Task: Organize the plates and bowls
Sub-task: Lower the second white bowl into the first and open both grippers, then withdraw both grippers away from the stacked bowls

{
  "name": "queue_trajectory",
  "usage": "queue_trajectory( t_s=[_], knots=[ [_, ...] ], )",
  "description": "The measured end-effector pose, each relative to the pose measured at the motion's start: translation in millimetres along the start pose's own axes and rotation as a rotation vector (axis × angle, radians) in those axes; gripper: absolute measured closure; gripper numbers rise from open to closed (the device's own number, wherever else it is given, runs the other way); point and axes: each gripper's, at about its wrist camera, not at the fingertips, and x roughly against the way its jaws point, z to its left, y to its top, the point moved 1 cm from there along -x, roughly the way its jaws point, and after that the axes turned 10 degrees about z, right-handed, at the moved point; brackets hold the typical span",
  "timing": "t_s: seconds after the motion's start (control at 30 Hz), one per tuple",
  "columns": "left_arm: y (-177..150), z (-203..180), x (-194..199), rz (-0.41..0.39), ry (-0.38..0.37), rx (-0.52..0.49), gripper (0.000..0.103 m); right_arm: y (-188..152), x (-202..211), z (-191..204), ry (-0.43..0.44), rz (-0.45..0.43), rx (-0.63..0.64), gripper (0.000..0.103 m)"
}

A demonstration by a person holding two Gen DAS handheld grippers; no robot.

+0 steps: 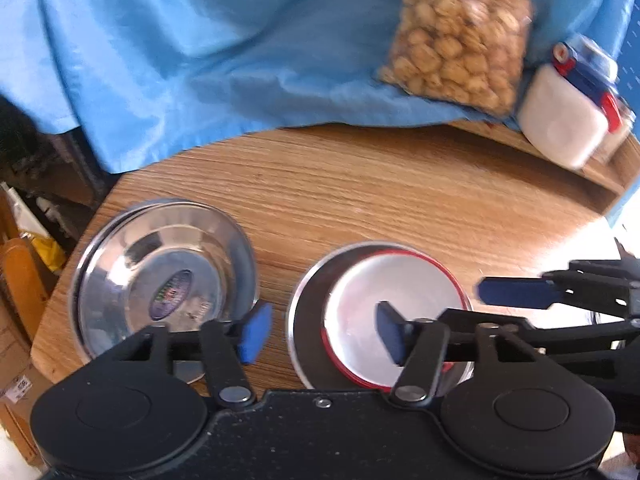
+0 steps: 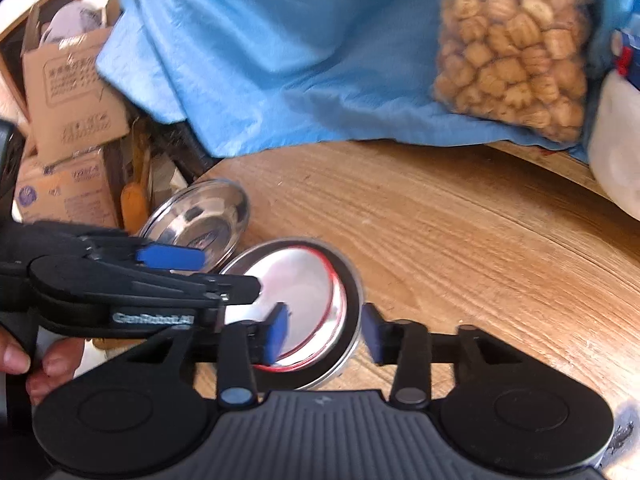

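Observation:
A red-rimmed steel dish (image 1: 384,292) sits nested inside a larger steel bowl (image 1: 308,312) on the wooden table (image 1: 400,200). To their left lies a stack of shallow steel plates (image 1: 168,280) with a sticker in the middle. My left gripper (image 1: 323,333) is open and straddles the bowl's left rim, its pads not pressing on it. My right gripper (image 2: 324,334) is open too, with the right rims of the dish (image 2: 296,300) and the bowl (image 2: 354,280) between its pads. The plates (image 2: 200,220) and the left gripper (image 2: 208,274) show at the left of the right wrist view.
A blue cloth (image 1: 200,60) drapes over the back of the table. On it lies a clear bag of biscuits (image 1: 460,40), beside a white container (image 1: 564,120) with a blue and red lid. Cardboard boxes (image 2: 72,92) stand beyond the table's left edge. A hand (image 2: 24,360) holds the left gripper.

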Motion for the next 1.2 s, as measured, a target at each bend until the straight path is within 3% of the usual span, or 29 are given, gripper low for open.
queue_trajectory(
  t_s=[0.13,0.23,0.37,0.6,0.73,1.07,1.2],
  knots=[
    [2,5,8,-0.019,0.021,0.069,0.021,1,4,-8,0.005,-0.016,-0.018,0.034],
    [3,7,12,-0.03,0.047,0.107,0.011,1,4,-12,0.009,-0.013,-0.02,0.011],
    [0,4,18,-0.047,0.071,0.137,0.008,0,2,-13,-0.02,-0.007,-0.003,0.003],
    [-15,-5,25,-0.067,0.133,0.224,0.003,-9,5,-28,-0.046,0.0,-0.002,0.001],
    [-33,-8,32,-0.095,0.173,0.254,0.001,-16,8,-43,-0.056,-0.038,-0.048,0.0],
    [-56,5,37,-0.031,0.319,0.328,0.001,-16,-1,-58,-0.103,0.002,-0.078,0.0],
    [-55,22,27,0.009,0.332,0.355,0.001,-13,-5,-53,-0.137,0.008,-0.046,0.0]
  ],
)
